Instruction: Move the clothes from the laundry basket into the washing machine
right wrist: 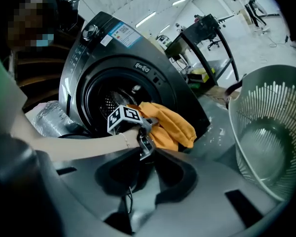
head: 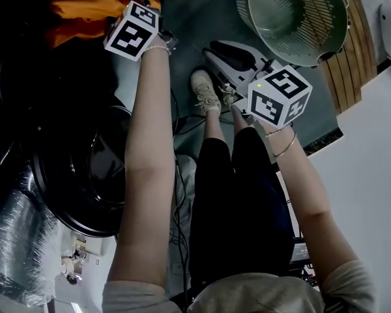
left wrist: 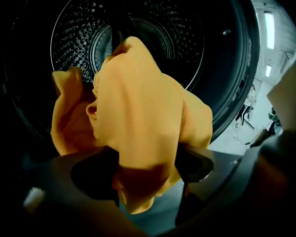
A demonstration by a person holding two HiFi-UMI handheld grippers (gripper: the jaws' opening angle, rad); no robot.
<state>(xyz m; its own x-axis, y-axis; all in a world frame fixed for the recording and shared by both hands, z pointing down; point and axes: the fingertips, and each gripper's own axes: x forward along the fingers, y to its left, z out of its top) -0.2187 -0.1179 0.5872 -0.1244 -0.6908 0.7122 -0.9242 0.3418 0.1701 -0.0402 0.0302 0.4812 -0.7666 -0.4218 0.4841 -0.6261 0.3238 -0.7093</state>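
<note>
An orange garment hangs at the mouth of the washing machine's drum. It lies loosely between the wide jaws of my left gripper, which is open. In the head view the same orange garment bunches at the top left, beyond the left gripper's marker cube. The right gripper view shows the left gripper and the garment at the washing machine opening. My right gripper hovers back from it, jaws slightly apart with nothing between them. The pale green laundry basket looks empty.
The round machine door stands swung open at the left. A silver foil duct lies beside the machine. The basket sits on the floor at the top right, near a wooden strip. The person's legs and shoes stand between.
</note>
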